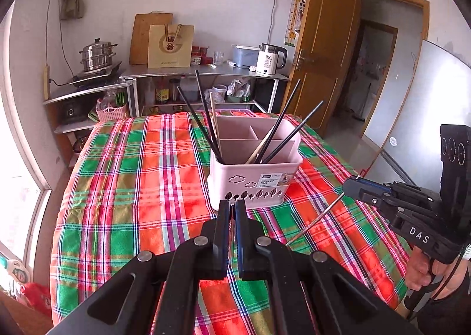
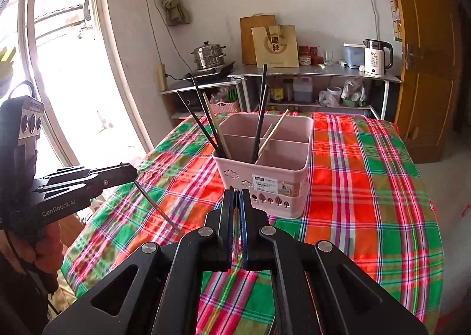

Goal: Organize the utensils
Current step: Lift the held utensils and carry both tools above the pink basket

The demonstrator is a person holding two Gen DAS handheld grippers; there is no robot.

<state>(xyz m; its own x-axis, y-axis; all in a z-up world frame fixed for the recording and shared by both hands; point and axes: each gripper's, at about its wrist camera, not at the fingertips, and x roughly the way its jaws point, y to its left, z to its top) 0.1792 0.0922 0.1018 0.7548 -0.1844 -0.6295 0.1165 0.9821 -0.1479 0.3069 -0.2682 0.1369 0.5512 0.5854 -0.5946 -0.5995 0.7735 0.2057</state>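
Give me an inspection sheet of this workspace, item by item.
Surface: plaid tablecloth, slightly wrinkled.
Job's things: pink basket with dark and wooden chopsticks leaning inside it.
Clutter: nothing seen on the cloth.
Grippers: left gripper shut on a thin chopstick; right gripper shut on a second chopstick.
Cables: wall cord running down to a power strip.
Surroundings: steamer pot, kettle, open door.

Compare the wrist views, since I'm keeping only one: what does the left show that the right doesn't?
Left only: the open doorway, and the right hand-held gripper seen side-on, shut on the right chopstick.
Right only: the left hand-held gripper seen side-on, shut on the left chopstick.
Both: the pink basket of chopsticks, the plaid cloth and the kettle.
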